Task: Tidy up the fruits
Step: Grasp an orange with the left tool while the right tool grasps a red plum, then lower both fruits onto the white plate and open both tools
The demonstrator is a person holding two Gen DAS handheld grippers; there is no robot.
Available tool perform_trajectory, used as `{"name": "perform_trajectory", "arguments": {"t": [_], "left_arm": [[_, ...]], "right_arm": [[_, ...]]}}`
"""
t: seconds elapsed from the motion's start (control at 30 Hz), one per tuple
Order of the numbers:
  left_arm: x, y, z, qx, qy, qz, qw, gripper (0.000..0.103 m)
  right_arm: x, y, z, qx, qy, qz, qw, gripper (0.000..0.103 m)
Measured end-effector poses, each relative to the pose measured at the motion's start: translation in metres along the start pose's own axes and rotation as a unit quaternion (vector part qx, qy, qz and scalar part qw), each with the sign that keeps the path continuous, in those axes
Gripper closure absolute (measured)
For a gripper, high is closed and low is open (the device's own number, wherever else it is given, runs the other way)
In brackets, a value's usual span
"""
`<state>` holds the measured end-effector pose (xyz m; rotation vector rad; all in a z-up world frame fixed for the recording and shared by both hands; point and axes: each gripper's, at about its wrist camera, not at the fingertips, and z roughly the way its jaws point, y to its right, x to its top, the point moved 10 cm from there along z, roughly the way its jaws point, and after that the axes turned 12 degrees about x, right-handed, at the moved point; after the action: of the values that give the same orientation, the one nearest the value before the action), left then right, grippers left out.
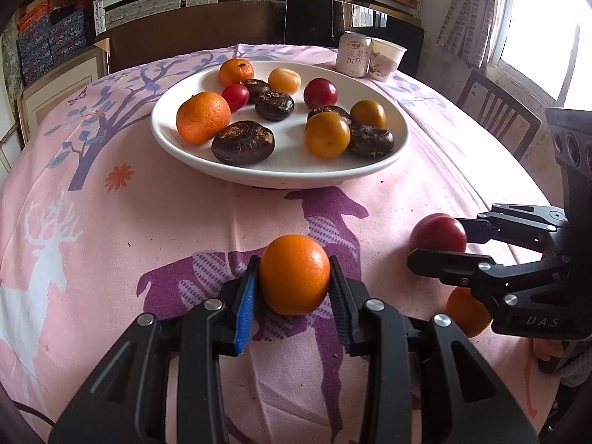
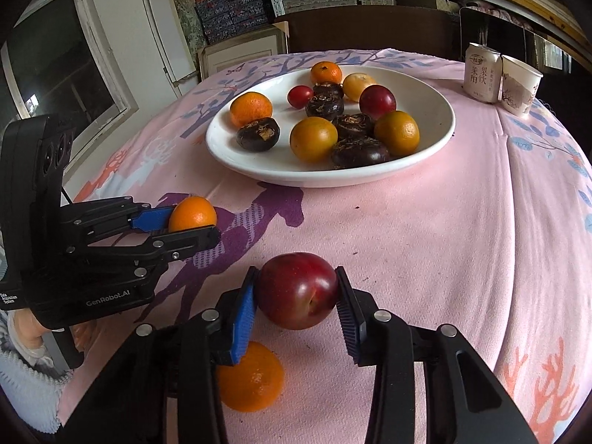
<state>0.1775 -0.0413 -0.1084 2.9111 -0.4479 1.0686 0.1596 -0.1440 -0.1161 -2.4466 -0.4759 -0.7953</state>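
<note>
We have a fruit in each gripper. The left gripper (image 1: 294, 283) is closed on an orange (image 1: 294, 273), both pads touching its sides near its widest part; the right gripper (image 2: 298, 296) is likewise closed on a plum (image 2: 298, 290). In neither view can we tell for sure whether the fruit is clear of the cloth (image 1: 148, 222) or just resting on it.

The plate (image 2: 425, 155) lies ahead of both grippers, slightly left of centre for the left one and about centred for the right. It already carries oranges, red plums and dark water chestnuts. A second orange (image 2: 249, 377) sits on the cloth under and just behind the right gripper's left finger.

We judge the step to be carrying both fruits to the plate. To do it well, we should hold the squeeze steady, since round fruit can roll out of flat pads, and lift straight up before going forward so the rim is cleared. The right gripper should rise without nudging the orange beneath it. We would send the grippers in one after the other, each aiming for a bare white patch: the near edge ahead of the left gripper looks free. Lower until the fruit rests, then open.
</note>
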Motion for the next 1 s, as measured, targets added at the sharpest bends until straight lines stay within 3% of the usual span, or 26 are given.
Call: {"name": "perform_trajectory", "arguments": {"t": [0.47,0.57,0.77,0.97,1.0], "left_arm": [[0.009,0.006,-0.022,-0.016,0.040,0.000,0.9991,0.068],[0.021,0.005,-0.029,-0.041,0.045,-0.016,0.9980,0.068],[0.072,0.003,-0.022,-0.034,0.052,-0.017,0.9979,0.068],[0.096,0.017,0.014,-0.014,0.039,0.007,0.9991,0.068],[0.099,0.016,0.019,-0.010,0.040,0.004,0.9992,0.063]], "right_arm": [[0.028,0.023,-0.040,-0.003,0.088,0.041,0.995,0.062],[0.040,0.029,-0.047,0.013,0.106,0.061,0.992,0.062],[0.095,0.047,-0.047,0.026,0.123,0.106,0.986,0.062],[0.142,0.053,-0.011,0.024,0.116,0.113,0.986,0.062],[0.147,0.054,-0.002,0.027,0.114,0.115,0.986,0.062]]}}
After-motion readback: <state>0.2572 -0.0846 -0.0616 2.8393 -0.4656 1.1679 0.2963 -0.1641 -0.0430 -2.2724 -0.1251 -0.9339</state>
